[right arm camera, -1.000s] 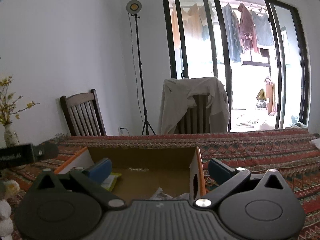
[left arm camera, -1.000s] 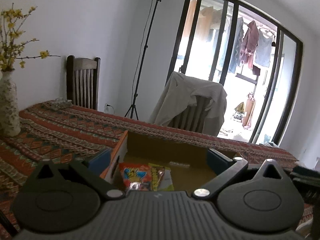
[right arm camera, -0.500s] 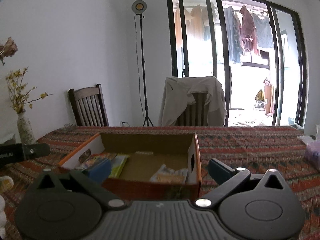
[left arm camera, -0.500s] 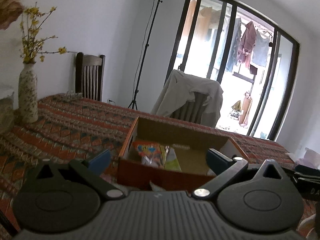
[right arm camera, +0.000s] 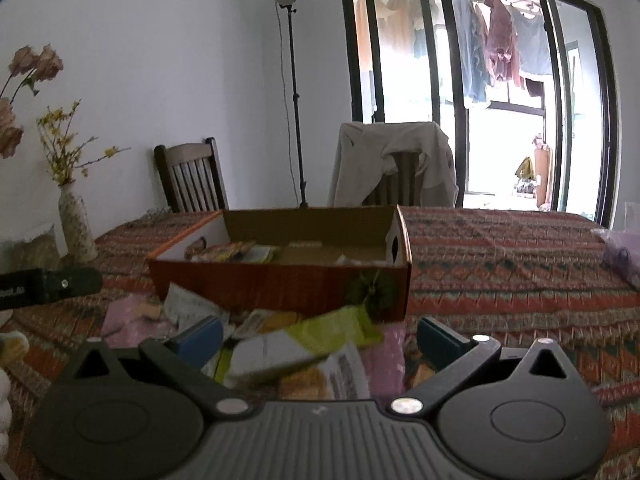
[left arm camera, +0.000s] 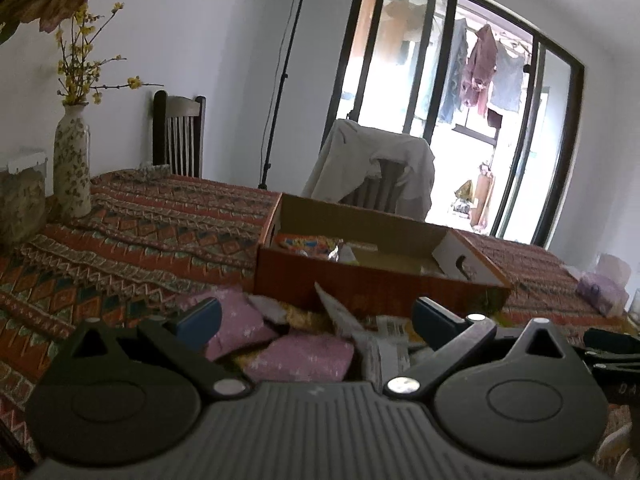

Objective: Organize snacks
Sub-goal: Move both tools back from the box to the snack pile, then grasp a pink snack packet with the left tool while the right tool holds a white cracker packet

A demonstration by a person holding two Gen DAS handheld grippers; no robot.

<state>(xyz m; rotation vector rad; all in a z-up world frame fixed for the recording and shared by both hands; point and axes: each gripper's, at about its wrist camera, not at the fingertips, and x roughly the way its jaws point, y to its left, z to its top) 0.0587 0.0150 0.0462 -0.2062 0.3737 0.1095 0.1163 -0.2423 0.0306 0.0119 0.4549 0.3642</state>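
Observation:
An orange cardboard box (left arm camera: 372,280) (right arm camera: 280,284) stands on the patterned tablecloth and holds a few colourful snack packets (left arm camera: 308,243) (right arm camera: 232,251). A loose pile of snacks lies in front of it: pink packets (left arm camera: 304,354), white ones and a yellow-green packet (right arm camera: 336,330). My left gripper (left arm camera: 316,322) is open above the pink packets, nothing between its fingers. My right gripper (right arm camera: 320,338) is open over the white and green packets, holding nothing. The left gripper's body (right arm camera: 48,284) shows at the left edge of the right wrist view.
A flowered vase (left arm camera: 72,168) with yellow sprigs stands at the table's left. Two chairs (right arm camera: 192,178) stand behind the table, one draped with a pale jacket (right arm camera: 394,164). A lamp stand (right arm camera: 294,92) and glass doors lie beyond. A lilac bag (left arm camera: 600,288) sits right.
Both grippers have pulled back from over the box toward the near side of the table; the pile of loose snacks in front of the box has come into view beneath them.

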